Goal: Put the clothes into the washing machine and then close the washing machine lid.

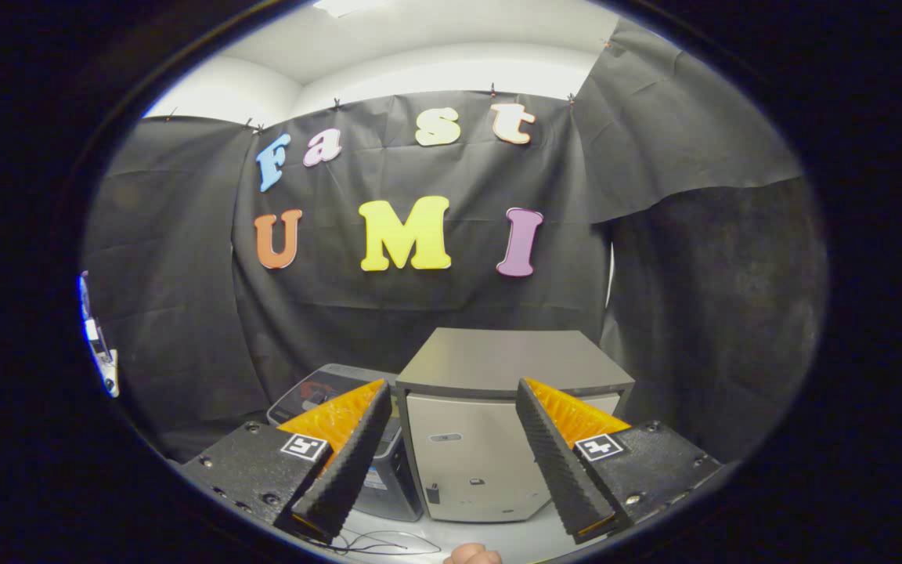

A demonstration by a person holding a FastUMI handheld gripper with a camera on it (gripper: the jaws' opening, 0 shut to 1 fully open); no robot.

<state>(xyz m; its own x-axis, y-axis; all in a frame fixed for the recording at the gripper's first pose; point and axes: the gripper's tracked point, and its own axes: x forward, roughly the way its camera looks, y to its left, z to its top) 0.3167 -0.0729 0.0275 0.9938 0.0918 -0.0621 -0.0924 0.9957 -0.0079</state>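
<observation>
Two fingers of the gripper (pixel 451 446) stand wide apart with nothing between them. In the gap, just beyond the tips at twelve o'clock, sits a pale box-shaped cabinet (pixel 490 439) with its front door closed. At about ten o'clock from the gap, partly behind the left finger, is the washing machine (pixel 324 389), lid down. At six o'clock, a fingertip (pixel 472 554) shows over the white table (pixel 521 536), beside a thin cable (pixel 388 542). No clothes can be made out.
</observation>
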